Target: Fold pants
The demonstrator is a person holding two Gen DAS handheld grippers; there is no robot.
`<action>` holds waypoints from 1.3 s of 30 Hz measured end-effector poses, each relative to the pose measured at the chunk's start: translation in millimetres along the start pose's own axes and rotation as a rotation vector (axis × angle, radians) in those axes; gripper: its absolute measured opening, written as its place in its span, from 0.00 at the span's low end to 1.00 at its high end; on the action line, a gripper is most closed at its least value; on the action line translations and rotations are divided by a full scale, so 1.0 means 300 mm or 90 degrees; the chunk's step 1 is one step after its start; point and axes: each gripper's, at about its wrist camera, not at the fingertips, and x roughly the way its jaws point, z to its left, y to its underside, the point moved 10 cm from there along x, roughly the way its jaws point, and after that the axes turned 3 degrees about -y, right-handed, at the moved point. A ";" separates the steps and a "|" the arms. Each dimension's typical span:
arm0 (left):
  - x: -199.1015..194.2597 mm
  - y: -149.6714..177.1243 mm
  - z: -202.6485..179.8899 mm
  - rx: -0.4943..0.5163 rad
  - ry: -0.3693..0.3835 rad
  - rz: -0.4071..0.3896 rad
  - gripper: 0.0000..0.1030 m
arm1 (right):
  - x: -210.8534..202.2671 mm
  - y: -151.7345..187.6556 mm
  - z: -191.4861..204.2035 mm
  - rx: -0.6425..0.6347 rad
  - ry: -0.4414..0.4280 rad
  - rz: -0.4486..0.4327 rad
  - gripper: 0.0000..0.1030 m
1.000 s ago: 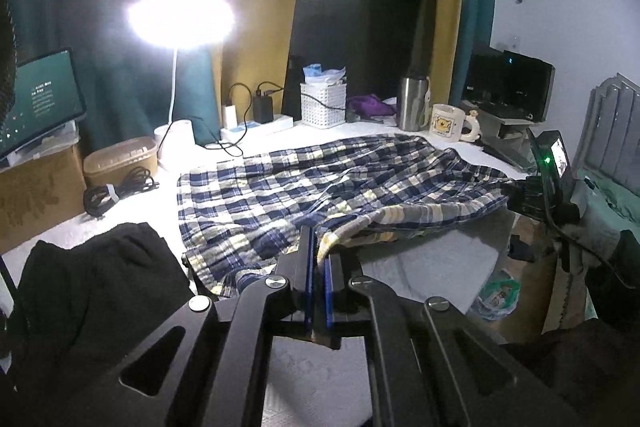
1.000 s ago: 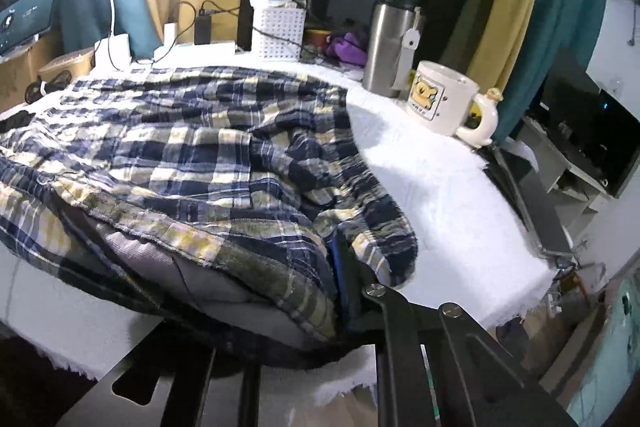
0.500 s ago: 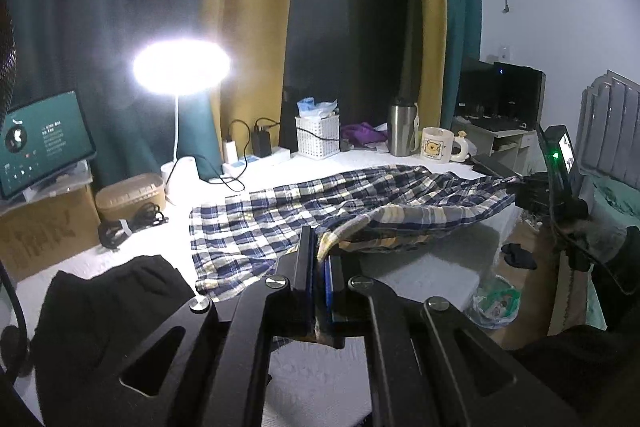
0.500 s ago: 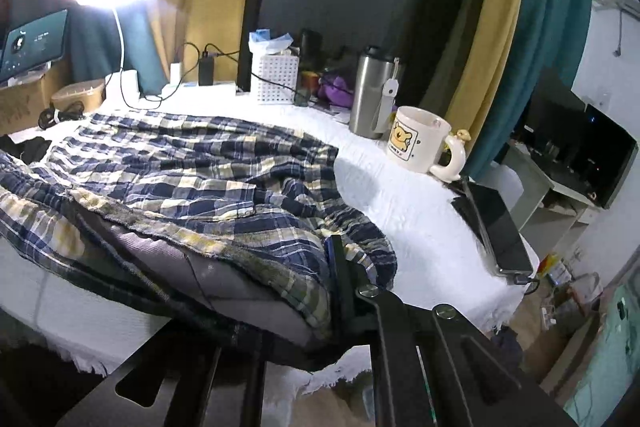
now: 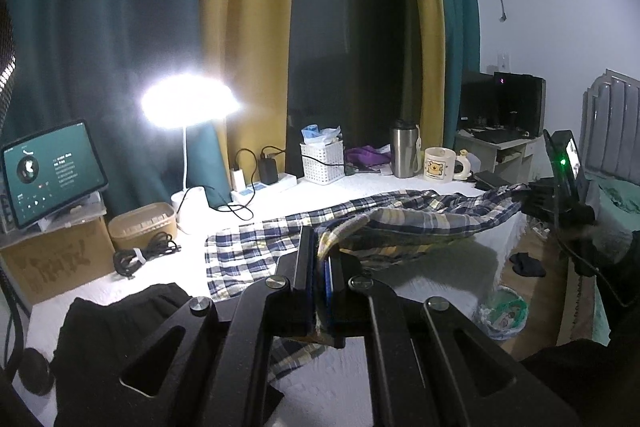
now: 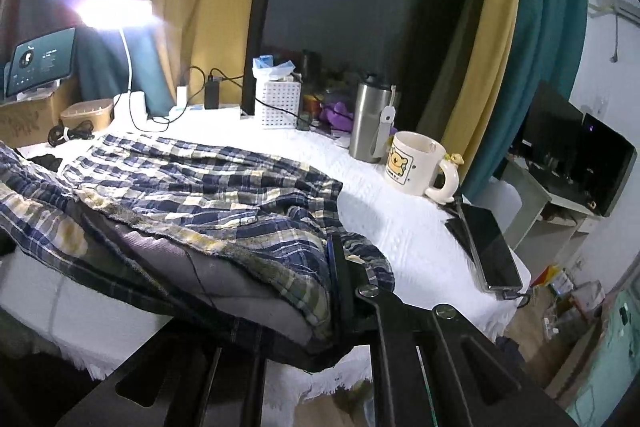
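A pair of plaid pants (image 5: 404, 223) is spread across a table (image 6: 400, 227) covered in white cloth, with the near waistband edge lifted off the surface. The left gripper (image 5: 320, 267) is closed tight on one end of that edge, the cloth pinched between its jaws. The right gripper (image 6: 334, 267) is likewise clamped shut on the other end, fabric bunched around its fingers. Between the two grips the waistband is held taut above the table's front edge. A black garment (image 5: 120, 331) is seen at the near left. A mug (image 6: 416, 163), a steel flask (image 6: 370, 123), a white basket (image 6: 280, 103) and a lit lamp (image 5: 188, 103) are ranged along the back.
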 end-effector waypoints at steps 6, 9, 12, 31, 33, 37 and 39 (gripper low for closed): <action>0.032 -0.020 0.010 0.008 -0.006 -0.002 0.03 | 0.011 -0.025 -0.016 0.006 0.000 -0.007 0.08; 0.062 -0.026 0.020 0.010 -0.009 0.001 0.03 | 0.028 -0.037 -0.022 0.011 -0.002 -0.007 0.08; 0.090 -0.038 0.030 0.010 -0.011 0.004 0.03 | 0.045 -0.051 -0.030 0.019 -0.005 -0.005 0.08; 0.192 -0.142 0.071 0.023 -0.012 0.007 0.03 | 0.136 -0.174 -0.063 0.026 -0.003 -0.003 0.08; 0.202 -0.153 0.075 0.025 -0.012 0.007 0.03 | 0.152 -0.193 -0.066 0.025 -0.003 -0.002 0.08; 0.237 -0.166 0.084 0.027 -0.006 0.018 0.03 | 0.183 -0.212 -0.075 0.028 -0.002 0.003 0.08; 0.258 -0.168 0.089 0.026 -0.004 0.024 0.03 | 0.207 -0.223 -0.079 0.030 -0.001 0.007 0.08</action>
